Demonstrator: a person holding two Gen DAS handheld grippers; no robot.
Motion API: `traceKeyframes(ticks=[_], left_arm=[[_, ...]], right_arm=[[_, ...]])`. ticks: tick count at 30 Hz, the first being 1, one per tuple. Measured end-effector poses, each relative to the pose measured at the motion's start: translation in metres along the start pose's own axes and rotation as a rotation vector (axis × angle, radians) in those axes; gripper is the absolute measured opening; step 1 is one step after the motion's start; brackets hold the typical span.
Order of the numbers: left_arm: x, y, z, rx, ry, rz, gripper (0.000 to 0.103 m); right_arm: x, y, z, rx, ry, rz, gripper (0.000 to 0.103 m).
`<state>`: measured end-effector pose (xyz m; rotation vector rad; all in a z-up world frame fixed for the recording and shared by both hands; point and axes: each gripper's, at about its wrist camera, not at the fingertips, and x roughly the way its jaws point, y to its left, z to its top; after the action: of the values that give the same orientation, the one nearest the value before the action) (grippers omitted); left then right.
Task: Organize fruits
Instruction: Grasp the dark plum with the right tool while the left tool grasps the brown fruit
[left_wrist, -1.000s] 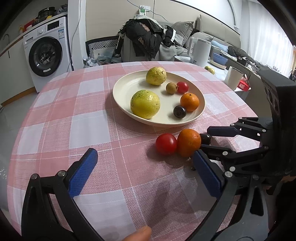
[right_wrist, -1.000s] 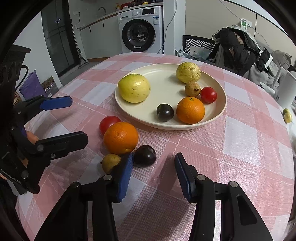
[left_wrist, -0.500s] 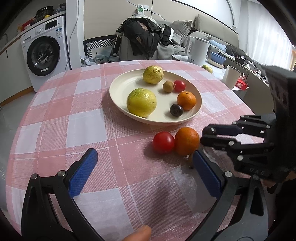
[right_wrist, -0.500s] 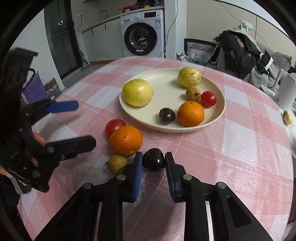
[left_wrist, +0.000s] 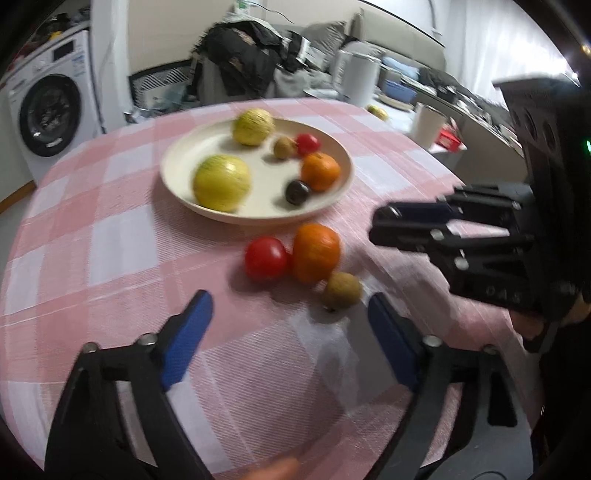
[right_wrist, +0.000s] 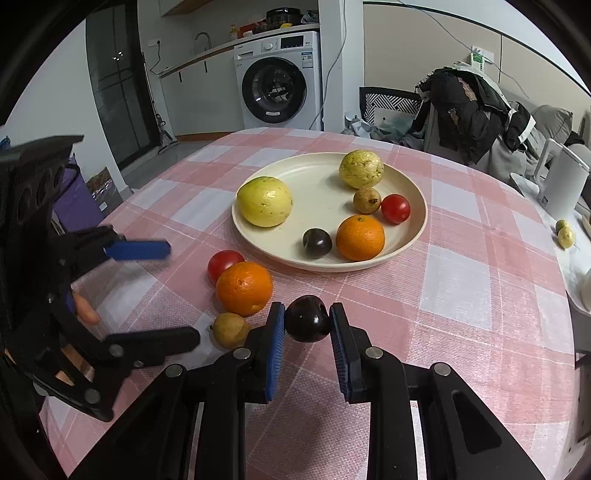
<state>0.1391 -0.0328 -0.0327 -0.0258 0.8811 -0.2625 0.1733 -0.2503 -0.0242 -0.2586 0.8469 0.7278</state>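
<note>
My right gripper is shut on a dark plum, just above the pink checked cloth. Beside it on the cloth lie a loose orange, a tomato and a small brownish fruit. My left gripper hovers just short of them. Its jaws are closing with nothing between them, and the small brownish fruit sits ahead of its right finger. The cream plate behind holds several fruits. In the left wrist view the plum is hidden by the right gripper.
A white kettle and two small yellow fruits sit at the table's right side. A chair piled with dark clothes and a washing machine stand beyond the far edge. The round table drops off close on the left.
My right gripper closed on the dark plum and raised it a little off the cloth. The left gripper's jaws narrowed and it turned towards the loose fruits.
</note>
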Motion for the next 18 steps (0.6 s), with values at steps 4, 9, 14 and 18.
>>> traceKeyframes(ticks=[4,9,14,18], left_arm=[[0.005,-0.013,-0.003,0.042,0.025,-0.043,0.063],[0.011,-0.027,-0.006,0.068,0.049,-0.074,0.055],[0.017,-0.035,-0.005,0.075,0.057,-0.066,0.047],[0.02,-0.037,-0.001,0.075,0.053,-0.059,0.047]], right_arm=[[-0.001,-0.004,0.0,0.008,-0.002,-0.007,0.025],[-0.002,-0.011,0.0,0.022,-0.004,-0.009,0.025],[-0.001,-0.013,0.0,0.028,-0.007,-0.01,0.025],[-0.002,-0.014,0.0,0.032,-0.005,-0.009,0.025]])
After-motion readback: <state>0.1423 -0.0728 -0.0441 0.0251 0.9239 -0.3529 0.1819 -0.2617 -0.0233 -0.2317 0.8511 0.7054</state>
